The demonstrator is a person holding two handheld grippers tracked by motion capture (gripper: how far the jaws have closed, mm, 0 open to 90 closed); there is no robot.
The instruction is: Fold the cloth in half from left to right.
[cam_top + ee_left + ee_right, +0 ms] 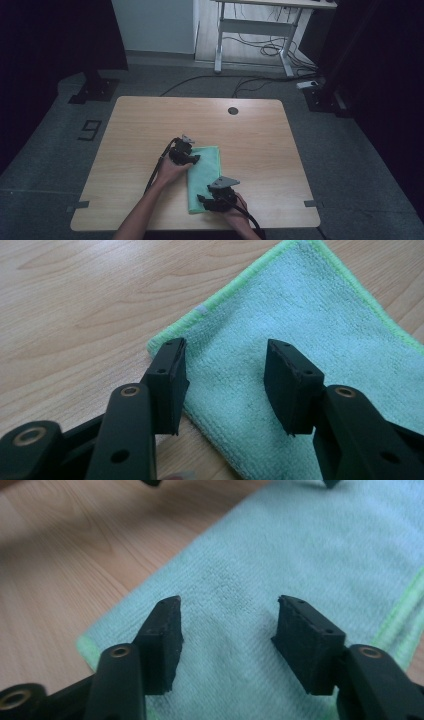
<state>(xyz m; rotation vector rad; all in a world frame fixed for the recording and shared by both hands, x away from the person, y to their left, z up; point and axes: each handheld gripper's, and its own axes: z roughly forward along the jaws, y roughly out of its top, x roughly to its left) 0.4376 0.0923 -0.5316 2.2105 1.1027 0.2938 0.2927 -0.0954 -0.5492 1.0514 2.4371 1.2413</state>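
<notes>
Light wood desk [150,125] with round grommet [233,110] sitting on grey floor [350,165]; white desk frame [255,30] and cables [260,47] lying beyond. Folded green cloth [205,175] lying flat near front edge. Left claw [194,159] hanging agape over cloth's far corner; right claw [201,199] gaping over near end, gripping nothing.

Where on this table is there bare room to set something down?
The table's far half, around the round hole, and its right side are bare. It is crowded near the front edge: green cloth, left hand-held gripper, right hand-held gripper.
</notes>
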